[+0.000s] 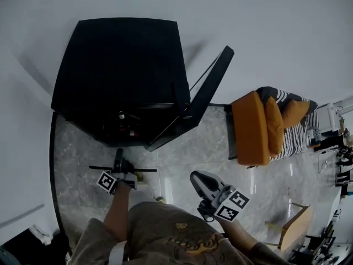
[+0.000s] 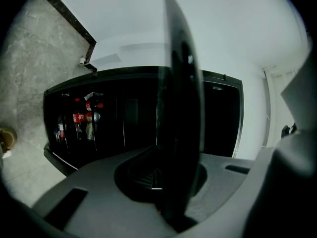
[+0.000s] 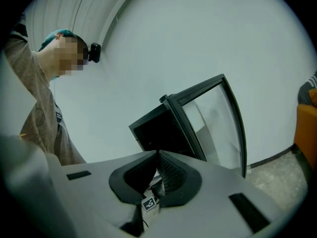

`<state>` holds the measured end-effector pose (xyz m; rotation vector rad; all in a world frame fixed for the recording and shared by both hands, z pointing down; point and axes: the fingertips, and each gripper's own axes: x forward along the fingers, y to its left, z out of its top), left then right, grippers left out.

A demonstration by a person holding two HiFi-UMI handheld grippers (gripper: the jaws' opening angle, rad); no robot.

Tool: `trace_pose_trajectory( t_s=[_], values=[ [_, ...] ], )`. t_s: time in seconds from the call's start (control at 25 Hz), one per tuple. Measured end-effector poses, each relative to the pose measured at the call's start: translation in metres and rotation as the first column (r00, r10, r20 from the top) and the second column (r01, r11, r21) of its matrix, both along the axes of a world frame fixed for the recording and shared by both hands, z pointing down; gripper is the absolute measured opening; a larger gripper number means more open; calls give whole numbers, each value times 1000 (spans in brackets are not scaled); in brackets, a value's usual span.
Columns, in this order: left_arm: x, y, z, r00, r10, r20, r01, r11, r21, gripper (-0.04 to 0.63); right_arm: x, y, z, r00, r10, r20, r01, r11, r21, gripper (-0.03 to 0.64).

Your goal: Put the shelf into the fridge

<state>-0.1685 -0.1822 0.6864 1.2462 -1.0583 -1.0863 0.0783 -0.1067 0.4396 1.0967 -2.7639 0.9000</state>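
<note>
The shelf (image 1: 144, 170) is a thin dark glass plate, seen edge-on in the head view, low over the marble floor in front of the black fridge (image 1: 121, 70). My left gripper (image 1: 118, 162) is shut on it. In the left gripper view the shelf (image 2: 181, 83) stands upright between the jaws of the left gripper (image 2: 168, 180) and hides part of the open fridge (image 2: 124, 118). The fridge's glass door (image 1: 207, 90) swings open to the right. My right gripper (image 1: 196, 176) hangs apart at the right. In its own view the right gripper (image 3: 157, 157) is shut on nothing and faces the fridge (image 3: 158, 128) and door (image 3: 218, 118).
Bottles and cans (image 2: 81, 118) stand inside the fridge on the left gripper view's left side. An orange armchair (image 1: 251, 128) with striped cushions sits right of the door. A wooden piece (image 1: 295, 225) lies at the lower right. White walls stand behind the fridge.
</note>
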Motion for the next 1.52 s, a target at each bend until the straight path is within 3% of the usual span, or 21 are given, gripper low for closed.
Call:
trace_pose_trajectory(
  t_s=[0.48, 0.88, 1.52],
  values=[
    [-1, -29, 26, 997, -70, -13, 70, 997, -40, 17, 7, -2, 6, 999, 42, -20, -42, 999, -19, 28],
    [-4, -44, 39, 998, -63, 12, 64, 996, -60, 15, 10, -8, 8, 998, 66, -17, -67, 997, -32, 28],
    [-5, -66, 48, 997, -81, -11, 80, 996, -44, 15, 7, -11, 10, 996, 87, -12, -87, 995, -52, 28]
  ],
)
